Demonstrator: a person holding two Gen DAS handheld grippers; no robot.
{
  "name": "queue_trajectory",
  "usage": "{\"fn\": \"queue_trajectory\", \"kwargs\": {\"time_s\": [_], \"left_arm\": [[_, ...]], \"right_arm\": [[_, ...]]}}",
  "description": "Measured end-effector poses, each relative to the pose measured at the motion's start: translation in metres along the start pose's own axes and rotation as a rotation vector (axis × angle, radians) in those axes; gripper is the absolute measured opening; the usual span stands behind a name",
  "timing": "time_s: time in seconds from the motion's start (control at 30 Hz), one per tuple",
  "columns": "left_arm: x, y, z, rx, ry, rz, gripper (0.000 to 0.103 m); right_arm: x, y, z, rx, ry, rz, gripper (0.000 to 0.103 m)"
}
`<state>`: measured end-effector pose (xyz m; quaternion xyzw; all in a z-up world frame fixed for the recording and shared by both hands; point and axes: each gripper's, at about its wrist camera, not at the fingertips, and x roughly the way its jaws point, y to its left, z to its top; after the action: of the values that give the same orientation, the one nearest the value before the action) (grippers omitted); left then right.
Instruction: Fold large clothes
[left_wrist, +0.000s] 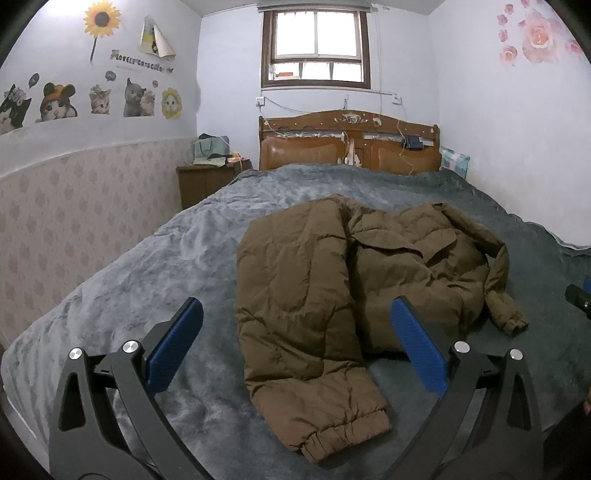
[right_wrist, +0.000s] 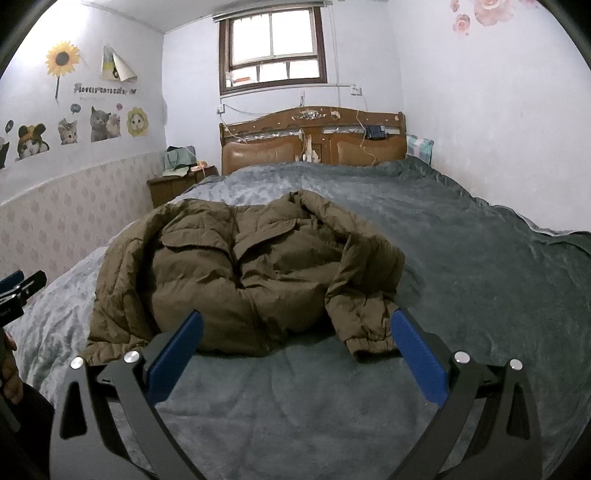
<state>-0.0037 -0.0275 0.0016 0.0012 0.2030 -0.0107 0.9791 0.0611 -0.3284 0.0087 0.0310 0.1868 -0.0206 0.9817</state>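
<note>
- I see the brown padded jacket (left_wrist: 354, 266) lying crumpled on the grey blanket (left_wrist: 147, 266) of the bed, near its foot.
- My left gripper (left_wrist: 295, 332) hovers with jaws spread wide, empty, 1 sleeve (left_wrist: 314, 387) lying between its 2 blue pads (left_wrist: 173, 350).
- My right gripper (right_wrist: 295, 339) is also wide apart, holding nothing, its right pad just beside the other sleeve's cuff (right_wrist: 369, 338).
</note>
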Motion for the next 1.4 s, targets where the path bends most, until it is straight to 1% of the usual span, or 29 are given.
{"fn": "queue_trajectory", "kwargs": {"time_s": [0.33, 0.5, 0.8, 1.1, 1.3, 1.4], "left_arm": [[0.001, 0.003, -0.001, -0.025, 0.002, -0.005, 0.1], [-0.003, 0.001, -0.002, -0.021, -0.011, -0.004, 0.1], [-0.002, -0.001, -0.001, -0.007, -0.006, -0.002, 0.1], [-0.001, -0.001, -0.001, -0.005, 0.001, 0.005, 0.1], [0.001, -0.011, -0.001, 0.03, 0.002, 0.019, 0.1], [-0.001, -0.017, -0.003, 0.068, -0.009, 0.022, 0.1]], "right_arm": [[0.0, 0.0, -0.001, 0.005, -0.005, 0.001, 0.101], [-0.001, 0.0, -0.002, 0.007, -0.01, 0.0, 0.101], [-0.003, 0.001, -0.003, 0.007, -0.01, -0.001, 0.101], [-0.005, 0.0, -0.002, 0.025, -0.031, 0.03, 0.101], [-0.006, -0.008, -0.002, 0.064, -0.032, 0.055, 0.101], [-0.007, -0.01, -0.002, 0.076, -0.035, 0.06, 0.101]]}}
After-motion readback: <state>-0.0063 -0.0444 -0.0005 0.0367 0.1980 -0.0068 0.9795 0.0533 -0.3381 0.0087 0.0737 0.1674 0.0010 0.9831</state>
